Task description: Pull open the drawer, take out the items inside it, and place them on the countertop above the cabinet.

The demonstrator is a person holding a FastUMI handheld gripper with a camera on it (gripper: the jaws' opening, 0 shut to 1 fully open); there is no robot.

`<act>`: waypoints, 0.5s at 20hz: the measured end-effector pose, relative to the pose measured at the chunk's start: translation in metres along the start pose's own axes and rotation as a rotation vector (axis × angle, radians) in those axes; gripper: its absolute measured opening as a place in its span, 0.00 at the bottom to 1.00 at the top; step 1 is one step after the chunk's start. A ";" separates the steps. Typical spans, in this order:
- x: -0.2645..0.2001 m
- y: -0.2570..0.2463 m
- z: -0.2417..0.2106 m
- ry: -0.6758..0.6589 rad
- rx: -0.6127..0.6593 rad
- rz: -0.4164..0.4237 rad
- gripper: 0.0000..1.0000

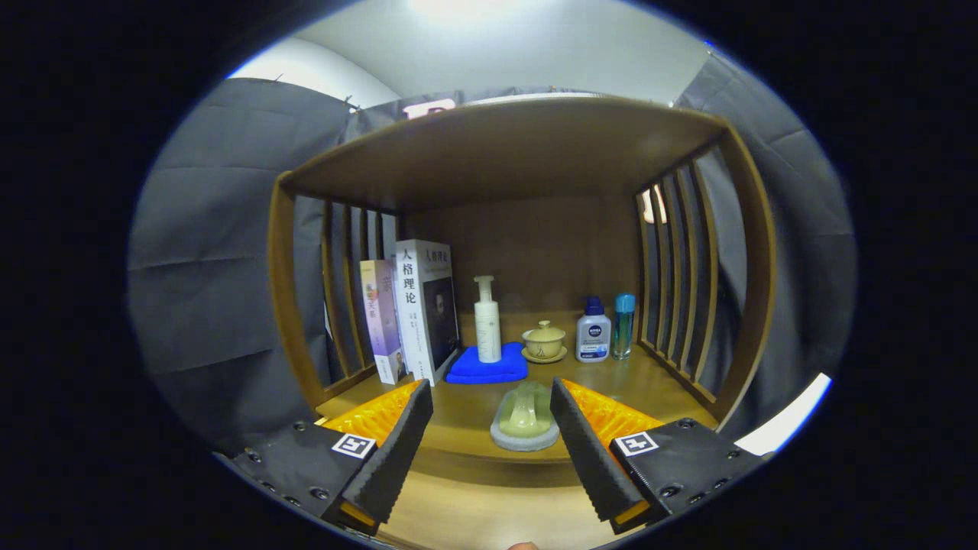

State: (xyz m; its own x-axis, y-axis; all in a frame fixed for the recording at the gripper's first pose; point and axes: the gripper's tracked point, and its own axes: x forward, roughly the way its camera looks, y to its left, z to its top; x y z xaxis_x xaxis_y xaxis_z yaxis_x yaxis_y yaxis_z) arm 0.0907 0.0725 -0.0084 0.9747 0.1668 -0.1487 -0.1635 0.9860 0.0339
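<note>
Claw [491,416]: spread wide, nothing gripped. Soap dish [525,428]: set on worktop [474,412] at front edge, between fingers, touched by neither as far as seen. Blue cloth [489,367] under pump bottle [487,321], mid-worktop. Books [416,309] at left rail. Lidded cup [544,340], two bottles [603,328] toward right rear.

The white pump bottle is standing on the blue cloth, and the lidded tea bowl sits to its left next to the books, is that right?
Not quite. In the gripper view the white pump bottle does stand on the blue cloth, but the lidded tea bowl sits to its right, away from the books. The open gripper holds nothing.
</note>
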 end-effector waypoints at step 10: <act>-0.086 0.013 -0.039 -0.135 -0.017 -0.038 0.98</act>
State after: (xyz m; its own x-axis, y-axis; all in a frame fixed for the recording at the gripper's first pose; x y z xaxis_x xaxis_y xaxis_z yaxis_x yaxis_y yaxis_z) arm -0.0016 0.0717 -0.0336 0.9916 0.1281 -0.0149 -0.1279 0.9917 0.0135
